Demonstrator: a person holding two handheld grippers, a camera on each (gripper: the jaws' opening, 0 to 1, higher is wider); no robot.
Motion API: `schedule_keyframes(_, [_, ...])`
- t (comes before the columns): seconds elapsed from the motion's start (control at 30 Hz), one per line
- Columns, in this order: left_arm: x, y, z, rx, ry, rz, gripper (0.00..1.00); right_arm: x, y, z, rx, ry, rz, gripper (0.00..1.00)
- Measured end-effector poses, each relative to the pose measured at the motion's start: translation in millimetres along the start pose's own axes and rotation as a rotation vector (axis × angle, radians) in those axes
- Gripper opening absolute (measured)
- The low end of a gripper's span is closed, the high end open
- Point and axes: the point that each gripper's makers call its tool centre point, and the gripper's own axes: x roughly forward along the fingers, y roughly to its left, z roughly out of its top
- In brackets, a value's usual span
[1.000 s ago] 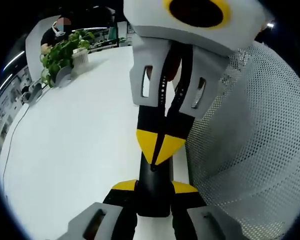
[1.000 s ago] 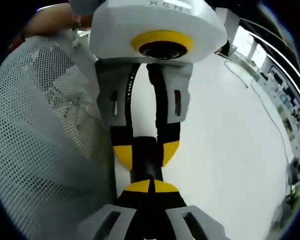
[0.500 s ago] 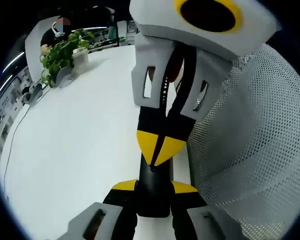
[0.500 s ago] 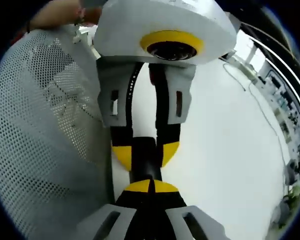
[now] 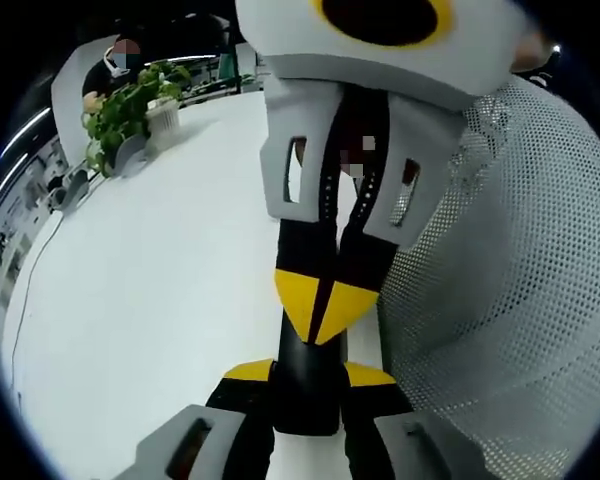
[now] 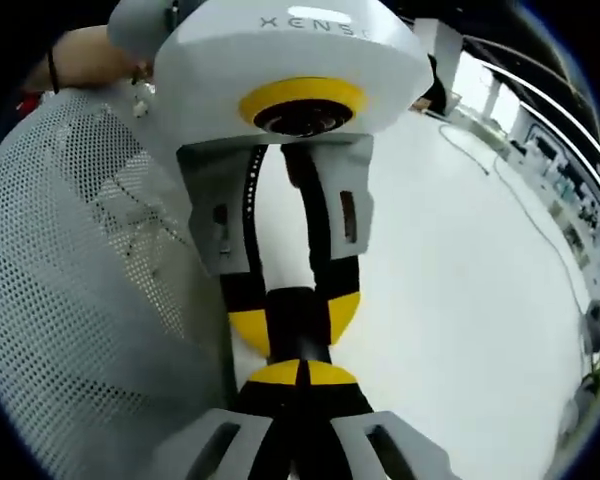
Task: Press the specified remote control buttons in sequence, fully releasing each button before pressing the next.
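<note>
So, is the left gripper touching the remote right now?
Touching. The left gripper view shows the left gripper with its jaws pressed against both sides of the black remote, no gap.

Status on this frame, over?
Left gripper shut on black remote. Right gripper shut, tips against the remote. White mesh panel close alongside, not blocking.

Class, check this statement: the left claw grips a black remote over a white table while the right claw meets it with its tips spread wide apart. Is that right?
Not quite. The left gripper view shows the right claw meeting the remote with tips pressed together, not spread. The left claw grip and white table stand.
</note>
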Motion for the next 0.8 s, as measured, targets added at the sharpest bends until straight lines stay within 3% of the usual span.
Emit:
schedule_keyframes(0.23, [0.1, 0.1, 0.3, -0.011, -0.007, 0.01, 0.25, 1.5, -1.4, -0.5, -0.068, 0.024, -0.027, 0.0])
schedule_keyframes(0.47, [0.2, 0.0, 0.3, -0.021, -0.019, 0.015, 0.25, 1.0, -2.7, -0.6, 0.003, -0.012, -0.017, 0.0])
schedule_keyframes(0.8, [0.4, -0.9, 1.1, -0.042, -0.021, 0.034, 0.25, 1.5, -1.3, -0.5, -0.011, 0.018, -0.051, 0.0])
